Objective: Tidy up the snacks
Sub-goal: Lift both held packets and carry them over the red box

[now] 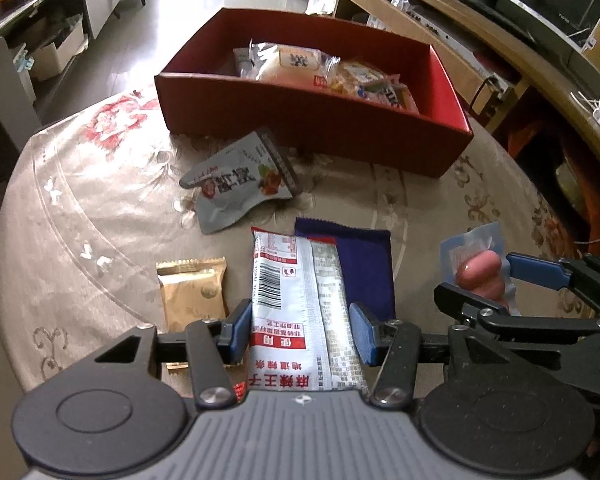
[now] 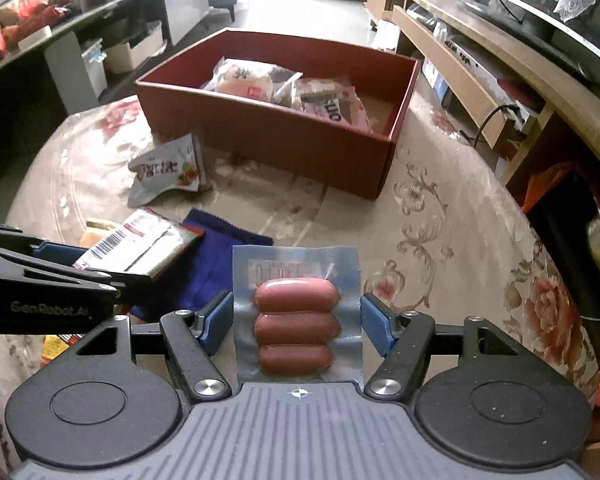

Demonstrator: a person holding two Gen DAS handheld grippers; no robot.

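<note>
My left gripper is shut on a red-and-white snack packet, held over the table; it also shows in the right wrist view. My right gripper is shut on a clear sausage pack with three pink sausages; it shows at the right of the left wrist view. A red box with several snack packs inside stands at the far side of the table; it also shows in the right wrist view. A grey pouch lies in front of the box.
A gold packet lies left of my left gripper. A blue pouch lies under the held packet. The round table has a floral cloth. A wooden TV cabinet stands to the right, desks to the left.
</note>
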